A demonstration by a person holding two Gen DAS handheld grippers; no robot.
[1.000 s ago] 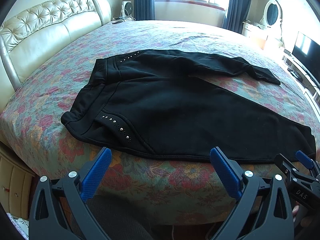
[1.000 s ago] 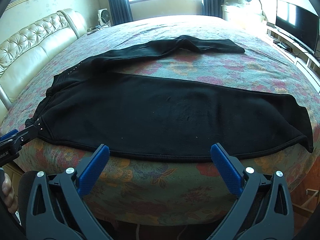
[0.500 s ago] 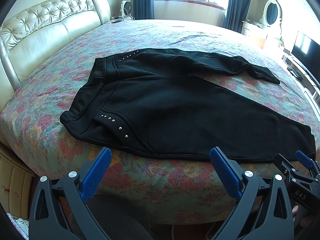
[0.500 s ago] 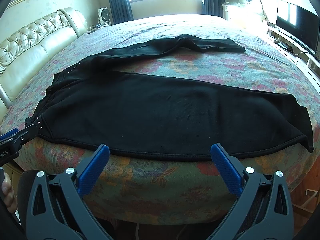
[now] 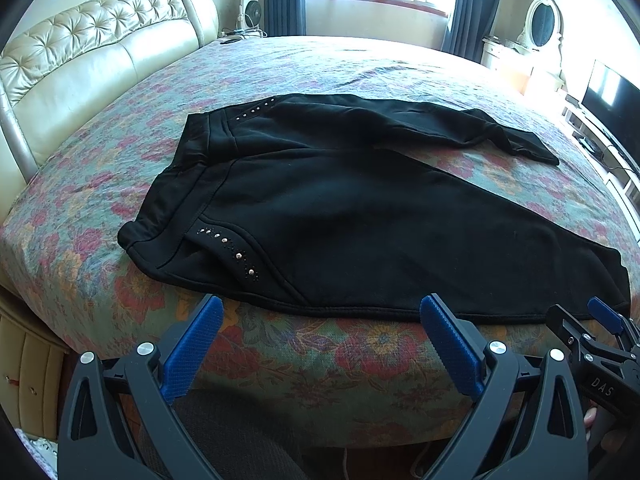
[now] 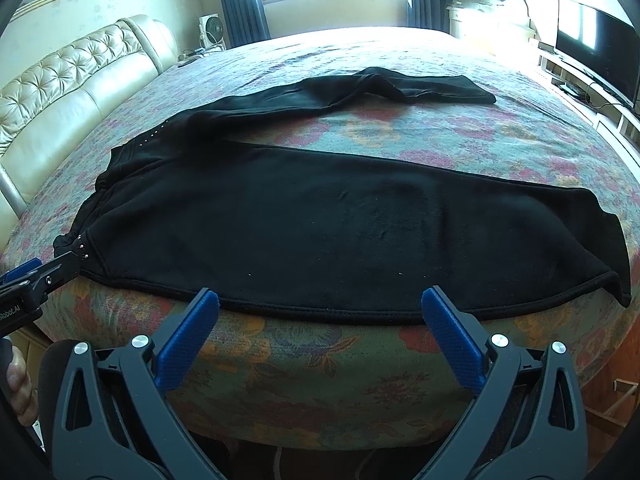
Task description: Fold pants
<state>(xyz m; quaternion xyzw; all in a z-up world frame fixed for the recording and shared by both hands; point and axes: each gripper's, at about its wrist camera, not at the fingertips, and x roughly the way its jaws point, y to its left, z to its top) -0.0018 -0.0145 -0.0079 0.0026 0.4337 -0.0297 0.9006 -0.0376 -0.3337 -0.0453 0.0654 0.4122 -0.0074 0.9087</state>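
Black fleecy pants (image 5: pixel 360 216) with studded pockets lie spread flat on the floral bedspread (image 5: pixel 120 152), waistband left, 2 legs splayed right. The left gripper (image 5: pixel 320 344) and right gripper (image 6: pixel 320 340) hover at the near bed edge, blue ribbed fingers (image 6: pixel 188 344) spread wide, empty. A tufted headboard (image 5: pixel 80 60) stands far left.

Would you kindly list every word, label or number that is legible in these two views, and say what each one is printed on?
"DAS": white letters on the black body of the right gripper, seen at the lower right of the left wrist view.
"Robot.AI": white letters on the black body of the left gripper, at the left edge of the right wrist view; its start is cut off by the frame.
Nothing readable on the black pants, bedspread or television.
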